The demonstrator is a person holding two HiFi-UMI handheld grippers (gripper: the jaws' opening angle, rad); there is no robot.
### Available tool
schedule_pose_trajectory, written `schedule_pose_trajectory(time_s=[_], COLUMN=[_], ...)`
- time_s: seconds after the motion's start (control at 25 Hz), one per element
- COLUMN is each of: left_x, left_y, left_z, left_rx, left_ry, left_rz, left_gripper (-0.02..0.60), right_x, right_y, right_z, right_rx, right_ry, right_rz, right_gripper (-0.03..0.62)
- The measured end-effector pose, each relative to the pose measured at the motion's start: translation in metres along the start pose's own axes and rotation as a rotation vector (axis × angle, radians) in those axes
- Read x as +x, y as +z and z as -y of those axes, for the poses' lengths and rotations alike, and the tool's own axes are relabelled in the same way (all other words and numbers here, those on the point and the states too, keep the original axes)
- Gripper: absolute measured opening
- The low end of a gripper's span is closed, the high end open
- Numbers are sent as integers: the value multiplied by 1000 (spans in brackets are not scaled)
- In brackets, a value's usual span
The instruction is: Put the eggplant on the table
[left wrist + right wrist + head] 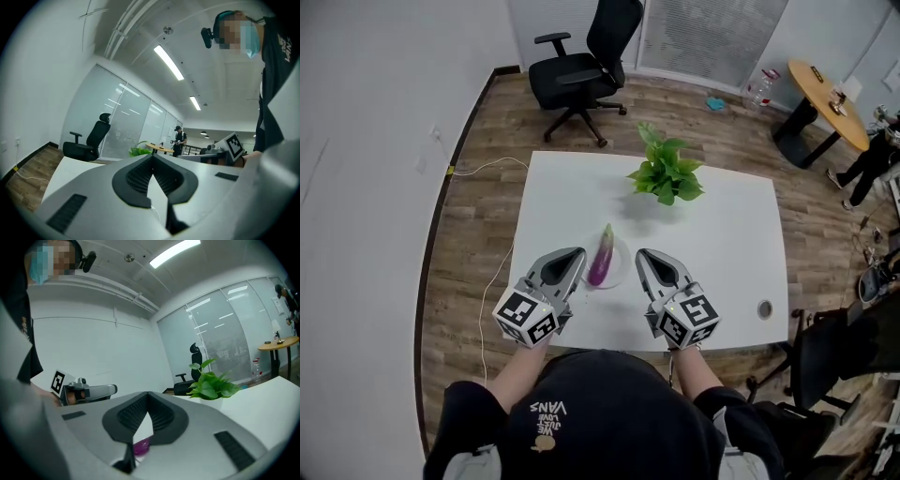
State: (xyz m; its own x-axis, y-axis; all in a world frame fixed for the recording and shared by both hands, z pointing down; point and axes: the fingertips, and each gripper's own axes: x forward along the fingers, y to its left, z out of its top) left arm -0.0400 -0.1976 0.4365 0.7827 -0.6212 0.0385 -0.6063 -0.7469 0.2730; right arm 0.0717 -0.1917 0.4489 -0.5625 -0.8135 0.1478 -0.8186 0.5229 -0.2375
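A purple eggplant (pixel 602 255) lies lengthwise on a small white plate (pixel 619 273) near the front middle of the white table (pixel 722 244). My left gripper (pixel 580 252) hovers just left of the plate, its jaws shut with nothing between them. My right gripper (pixel 642 254) hovers just right of the plate, also shut and empty. In the left gripper view the left gripper (pixel 152 155) has its tips meeting over the table. In the right gripper view a bit of the eggplant (pixel 142 446) shows below the closed right gripper (pixel 148 393).
A potted green plant (pixel 666 173) stands at the table's far middle. A cable hole (pixel 764 308) sits near the front right corner. A black office chair (pixel 581 66) is beyond the table, a round wooden table (pixel 830 98) at far right, another black chair (pixel 830 356) to my right.
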Motion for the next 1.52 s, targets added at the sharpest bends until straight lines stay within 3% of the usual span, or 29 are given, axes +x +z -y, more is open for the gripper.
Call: schedule_pose_trajectory(time_s=[0.32,1.52], left_x=[-2,0], left_y=[7,0], left_z=[16,12], left_rx=[105,94], left_ry=[-8,2], left_rz=[18,-7], left_gripper=[11,11], right_x=[-3,1], right_y=[10,2], right_z=[-9,-11], right_rx=[-59,-61], right_ry=[1,11], right_rz=[23,-20], right_gripper=[18,18])
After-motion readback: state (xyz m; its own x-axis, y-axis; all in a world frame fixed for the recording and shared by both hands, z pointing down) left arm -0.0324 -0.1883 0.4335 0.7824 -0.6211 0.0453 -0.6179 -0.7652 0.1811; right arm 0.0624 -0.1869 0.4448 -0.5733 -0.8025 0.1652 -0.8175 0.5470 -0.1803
